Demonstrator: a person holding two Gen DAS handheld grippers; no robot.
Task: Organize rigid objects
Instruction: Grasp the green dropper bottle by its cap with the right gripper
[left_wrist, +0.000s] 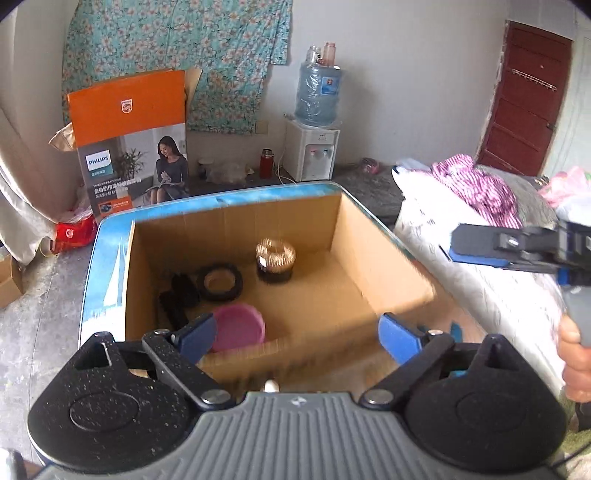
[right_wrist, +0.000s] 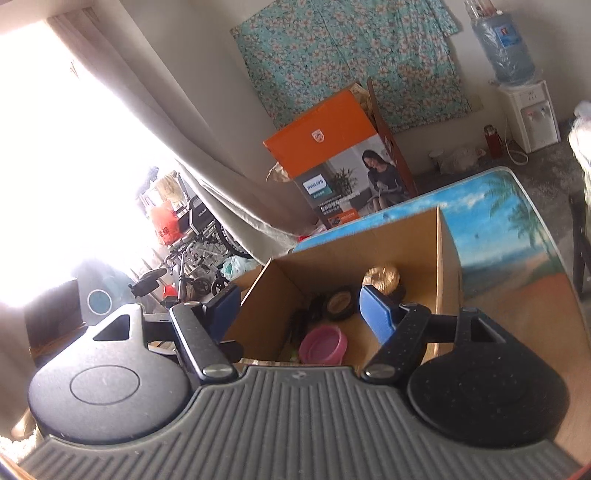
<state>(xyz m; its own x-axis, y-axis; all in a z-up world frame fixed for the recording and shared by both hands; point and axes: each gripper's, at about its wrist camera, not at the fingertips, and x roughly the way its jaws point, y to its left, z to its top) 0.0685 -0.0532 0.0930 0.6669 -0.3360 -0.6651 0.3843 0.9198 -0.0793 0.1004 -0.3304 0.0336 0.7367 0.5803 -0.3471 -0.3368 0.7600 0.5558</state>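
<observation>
Four items sit in the cardboard box (left_wrist: 236, 225) just ahead of & below the left claw (left_wrist: 297, 334): pink bowl (left_wrist: 238, 326), black ring (left_wrist: 219, 282), gold-lid jar (left_wrist: 275, 260), dark bits; both left & right claw (right_wrist: 301, 308) released, empty, so looks nearly done.

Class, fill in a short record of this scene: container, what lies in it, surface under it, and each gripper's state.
container: open cardboard box
contents: pink bowl, black ring, gold-topped jar, dark items too blurred to name
surface: table with a beach print
left gripper: open, nothing between its fingers
right gripper: open, holding nothing
</observation>
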